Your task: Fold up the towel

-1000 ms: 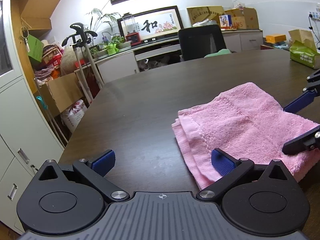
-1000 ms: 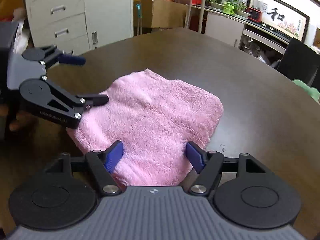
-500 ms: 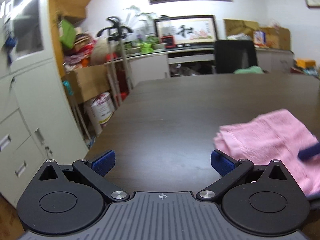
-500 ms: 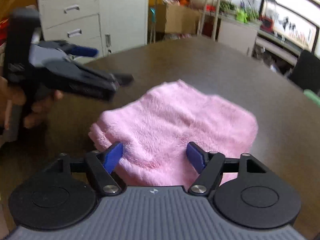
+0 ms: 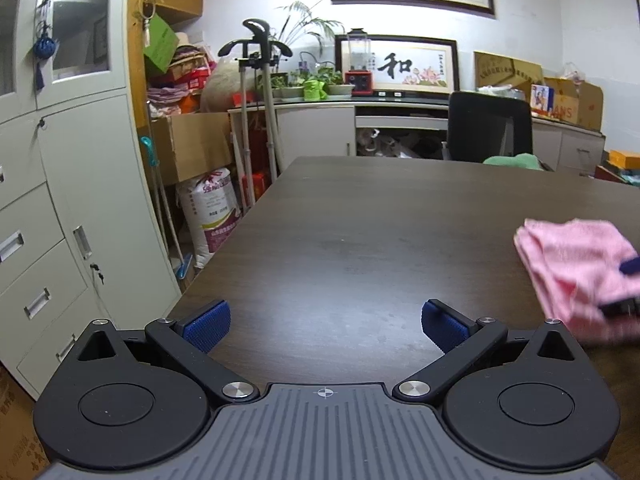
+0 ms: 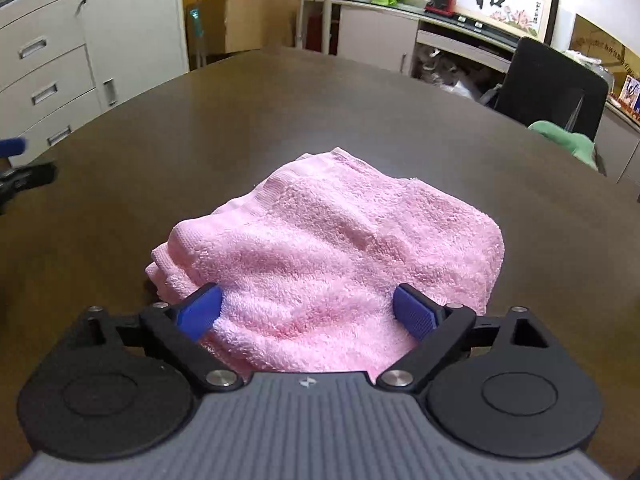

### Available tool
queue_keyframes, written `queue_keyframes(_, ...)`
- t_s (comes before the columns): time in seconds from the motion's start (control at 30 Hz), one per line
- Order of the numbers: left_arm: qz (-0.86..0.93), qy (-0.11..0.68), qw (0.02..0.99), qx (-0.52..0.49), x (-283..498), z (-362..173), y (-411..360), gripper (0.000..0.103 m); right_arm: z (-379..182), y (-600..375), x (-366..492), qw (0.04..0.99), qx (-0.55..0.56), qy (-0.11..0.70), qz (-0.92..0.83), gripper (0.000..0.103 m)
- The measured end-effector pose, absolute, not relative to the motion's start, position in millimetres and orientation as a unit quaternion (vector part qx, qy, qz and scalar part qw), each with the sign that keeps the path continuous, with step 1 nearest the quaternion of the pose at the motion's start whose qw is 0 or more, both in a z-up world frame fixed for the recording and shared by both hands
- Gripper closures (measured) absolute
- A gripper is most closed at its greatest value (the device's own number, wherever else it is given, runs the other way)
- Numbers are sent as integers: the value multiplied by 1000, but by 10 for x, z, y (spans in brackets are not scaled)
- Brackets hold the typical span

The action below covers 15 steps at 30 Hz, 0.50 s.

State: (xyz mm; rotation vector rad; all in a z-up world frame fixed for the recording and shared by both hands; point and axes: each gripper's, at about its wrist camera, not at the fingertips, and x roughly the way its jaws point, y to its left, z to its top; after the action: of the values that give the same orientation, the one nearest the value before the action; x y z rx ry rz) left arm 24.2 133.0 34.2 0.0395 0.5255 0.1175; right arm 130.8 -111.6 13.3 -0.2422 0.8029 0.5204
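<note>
You've got a dark wooden table [image 5: 360,240] in a cluttered office; the pink towel [image 6: 340,248] lies folded on it, your right gripper [image 6: 308,312] opening over it, left gripper [image 5: 326,320] spread wide, empty.

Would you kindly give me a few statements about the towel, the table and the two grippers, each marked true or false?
1. The pink towel lies folded on the dark table. True.
2. The left gripper is clamped on the towel. False: it is open over bare table, the towel off to its right.
3. The right gripper has towel between its fingers. True; its jaws are opening.
4. The towel hangs over the table's edge. False: it lies wholly on the tabletop.
</note>
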Motion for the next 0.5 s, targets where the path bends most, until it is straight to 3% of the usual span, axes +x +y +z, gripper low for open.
queue_keyframes(0.23,48,252,966,29,260,320,1272,0,178,-1182,1214,861,-154,367,318,10)
queue_keyframes(0.5,-19,233,971,56,354,434,877,0,473,-1819,817,890,23,313,330,10)
